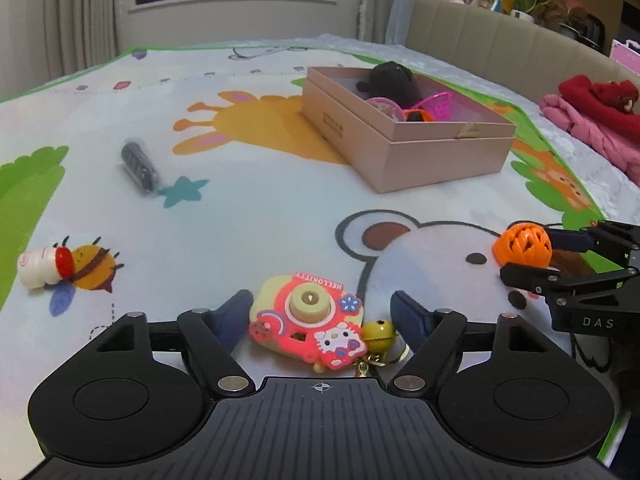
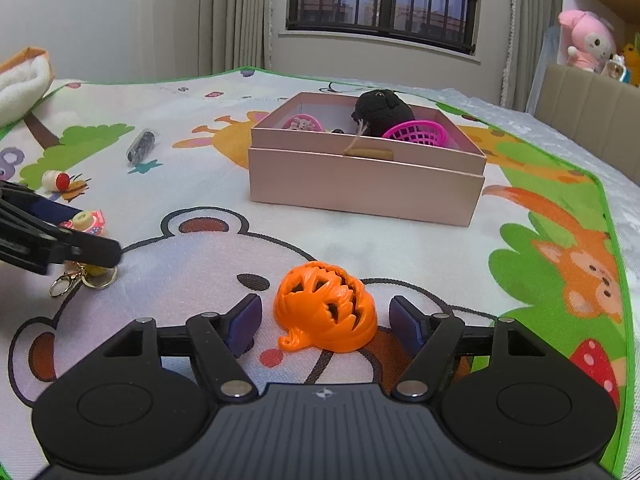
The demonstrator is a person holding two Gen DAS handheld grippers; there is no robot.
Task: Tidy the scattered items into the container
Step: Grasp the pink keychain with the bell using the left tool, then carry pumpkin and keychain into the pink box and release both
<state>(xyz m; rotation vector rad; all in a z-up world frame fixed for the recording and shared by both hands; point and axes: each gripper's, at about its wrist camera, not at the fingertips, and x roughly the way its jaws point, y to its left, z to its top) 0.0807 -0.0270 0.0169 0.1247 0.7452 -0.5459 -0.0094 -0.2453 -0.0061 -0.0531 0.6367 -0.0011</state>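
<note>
A Hello Kitty toy camera keychain [image 1: 308, 316] with a yellow bell [image 1: 378, 334] lies on the cartoon play mat [image 1: 260, 216] between the fingers of my left gripper [image 1: 322, 312]. The jaws stand open, with a gap at the right pad. Flat on the mat sits an orange lattice pumpkin [image 2: 326, 312], framed by my right gripper [image 2: 326, 318], which is open with a narrow gap on each side. The pink box [image 2: 360, 184] beyond holds a black plush [image 2: 380, 112], a pink basket [image 2: 416, 132] and a round pink item. A small white bottle with a red cap [image 1: 44, 266] and a dark wrapped packet [image 1: 138, 168] lie apart on the mat.
The mat covers a bed with a beige headboard [image 1: 500, 44] at the right. Pink and red clothes [image 1: 592, 120] lie beside the mat's right edge. A folded white cloth [image 2: 20, 84] sits at the far left. Plush toys stand on a shelf behind.
</note>
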